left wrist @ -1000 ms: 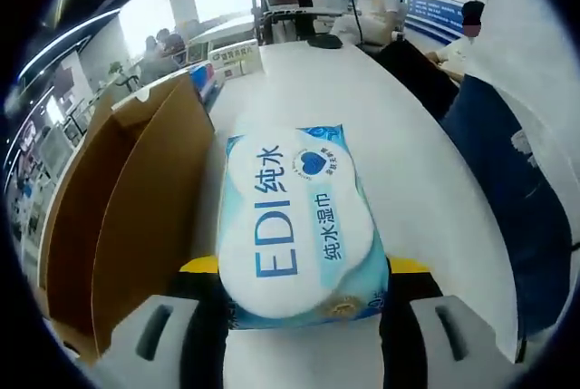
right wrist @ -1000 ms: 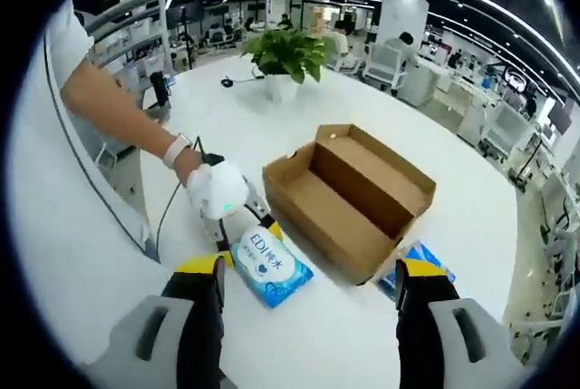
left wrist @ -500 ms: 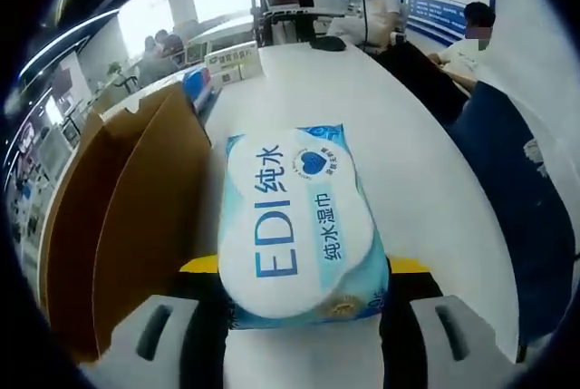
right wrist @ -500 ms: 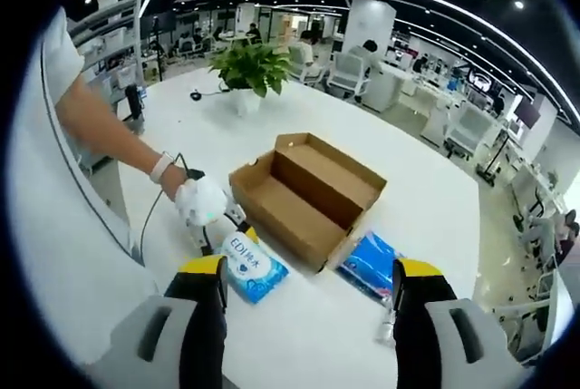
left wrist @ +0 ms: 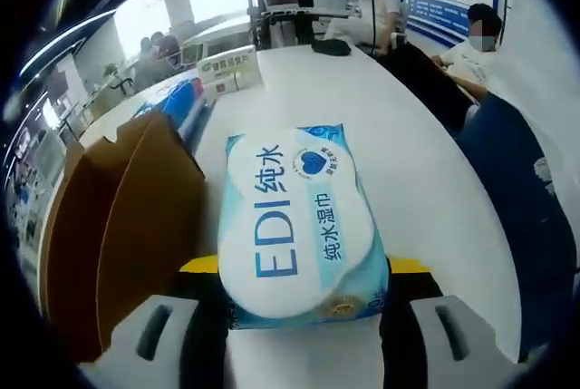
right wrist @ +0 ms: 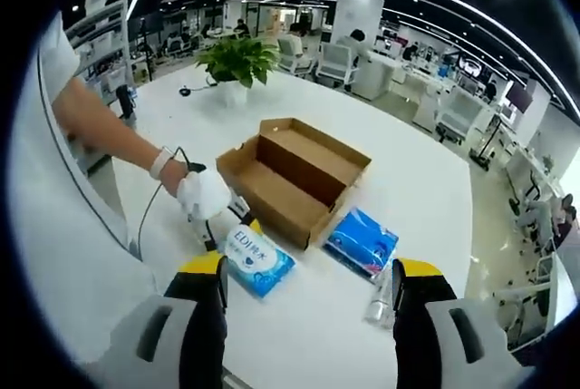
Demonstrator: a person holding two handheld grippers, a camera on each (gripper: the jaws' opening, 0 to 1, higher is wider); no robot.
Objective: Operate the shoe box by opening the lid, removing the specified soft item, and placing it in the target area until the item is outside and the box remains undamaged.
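1. One soft, glossy blue-and-white plastic pack of wet wipes [left wrist: 299,226] lay outside the box on the smooth white table [left wrist: 381,126], its near end pinched between the left gripper's [left wrist: 304,291] yellow-tipped jaws.
2. One brown corrugated cardboard shoe box [right wrist: 290,176] stood open just beside the pack, lid folded back, walls rectangular and matte.
3. One second blue plastic pack [right wrist: 361,242] lay flat on the box's other side, with a small clear bottle [right wrist: 378,294] near it.
4. Right gripper [right wrist: 308,294] hung above the table, jaws spread apart, clasping nothing.
5. One green leafy potted plant [right wrist: 237,61] stood well beyond the box.
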